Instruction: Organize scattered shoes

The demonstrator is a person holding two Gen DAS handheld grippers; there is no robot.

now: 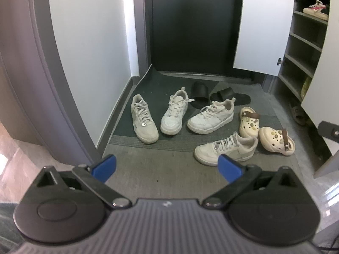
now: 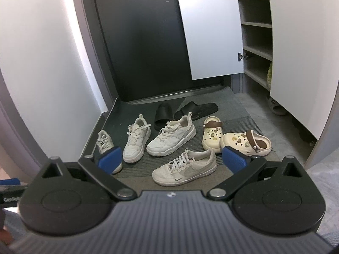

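Both tools hang above the entry floor with nothing between their blue pads: the left gripper (image 1: 166,168) has its fingers spread wide and empty, and the right gripper (image 2: 172,159) is likewise released and empty. The shoes lie scattered ahead of them on a dark doormat (image 1: 148,89) and the grey carpet in front of a black door (image 1: 195,21). Nearest the tools is a beige sneaker (image 2: 184,168) lying crosswise, toe to the left; in the right wrist view it sits between the two pads, just beyond them, while in the left wrist view it lies by the right-hand pad. Beyond it stand two white sneakers (image 1: 174,112), side by side with toes toward the cameras, one angled left. Another laced beige sneaker (image 1: 144,119) rests farthest left, partly hidden by the left pad in the right wrist view. To the right, two cream clogs (image 2: 213,134) with brown straps lie close together, one pointing at the cameras, the other turned sideways. Two black slides (image 1: 200,94) sit at the back near the door sill. On the right an open shoe cabinet (image 1: 303,48) shows shelves, with one shoe on an upper shelf (image 1: 316,10).
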